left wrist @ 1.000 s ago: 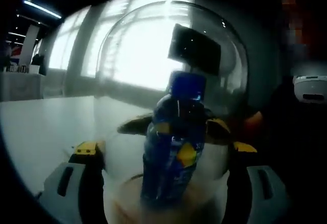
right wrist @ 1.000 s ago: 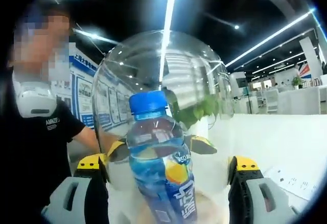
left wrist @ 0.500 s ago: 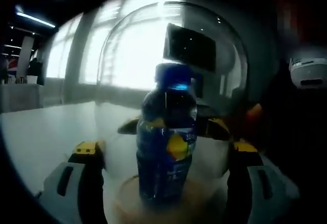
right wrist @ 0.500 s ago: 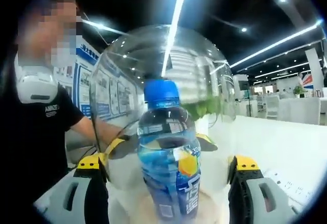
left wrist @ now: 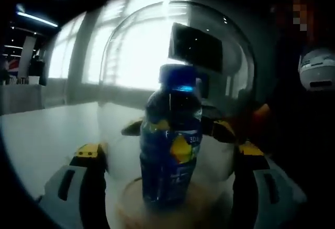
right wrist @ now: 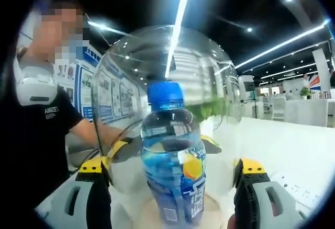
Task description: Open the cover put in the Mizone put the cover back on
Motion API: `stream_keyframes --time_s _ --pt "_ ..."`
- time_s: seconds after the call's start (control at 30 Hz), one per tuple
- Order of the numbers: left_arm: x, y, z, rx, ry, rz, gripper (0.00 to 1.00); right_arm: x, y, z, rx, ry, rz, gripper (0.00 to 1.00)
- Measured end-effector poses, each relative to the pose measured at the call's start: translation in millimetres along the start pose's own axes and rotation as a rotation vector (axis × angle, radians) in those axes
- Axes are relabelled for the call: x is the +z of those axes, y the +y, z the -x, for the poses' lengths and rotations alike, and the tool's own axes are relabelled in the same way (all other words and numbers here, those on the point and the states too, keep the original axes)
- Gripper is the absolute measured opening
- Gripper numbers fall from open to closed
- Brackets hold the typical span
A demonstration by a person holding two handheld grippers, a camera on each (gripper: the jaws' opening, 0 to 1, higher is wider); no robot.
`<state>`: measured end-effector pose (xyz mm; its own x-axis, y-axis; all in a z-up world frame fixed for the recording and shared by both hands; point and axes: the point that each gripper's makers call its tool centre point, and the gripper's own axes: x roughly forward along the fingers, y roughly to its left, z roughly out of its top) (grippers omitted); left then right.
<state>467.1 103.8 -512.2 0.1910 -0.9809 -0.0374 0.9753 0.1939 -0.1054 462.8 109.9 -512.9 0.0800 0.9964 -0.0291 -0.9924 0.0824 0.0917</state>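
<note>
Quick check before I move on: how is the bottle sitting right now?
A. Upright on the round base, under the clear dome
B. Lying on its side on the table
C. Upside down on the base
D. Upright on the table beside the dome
A. The bottle stands cap-up on the base, with the dome arching over it.

A white table (left wrist: 47, 129) stands before large bright windows (left wrist: 131, 56). Long ceiling light strips (right wrist: 180, 9) run above, with posters on the wall (right wrist: 84, 61).
</note>
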Motion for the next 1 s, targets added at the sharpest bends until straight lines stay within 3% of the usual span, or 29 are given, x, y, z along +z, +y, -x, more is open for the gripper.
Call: stream_keyframes --time_s 0.23,0.5,1.0 --pt "2.2 -6.1 1.8 0.027 -0.018 0.009 0.85 -0.9 0.4 3.0 -0.026 0.007 -0.002 0.9" --pt "5.0 -10.4 8.1 0.085 -0.049 0.017 0.84 -0.3 1.8 12.6 -0.119 0.036 -0.008 0.84" --pt "7.6 -15.2 22.3 0.22 -0.092 0.009 0.78 0.2 15.7 28.9 -0.294 -0.013 -0.023 0.73"
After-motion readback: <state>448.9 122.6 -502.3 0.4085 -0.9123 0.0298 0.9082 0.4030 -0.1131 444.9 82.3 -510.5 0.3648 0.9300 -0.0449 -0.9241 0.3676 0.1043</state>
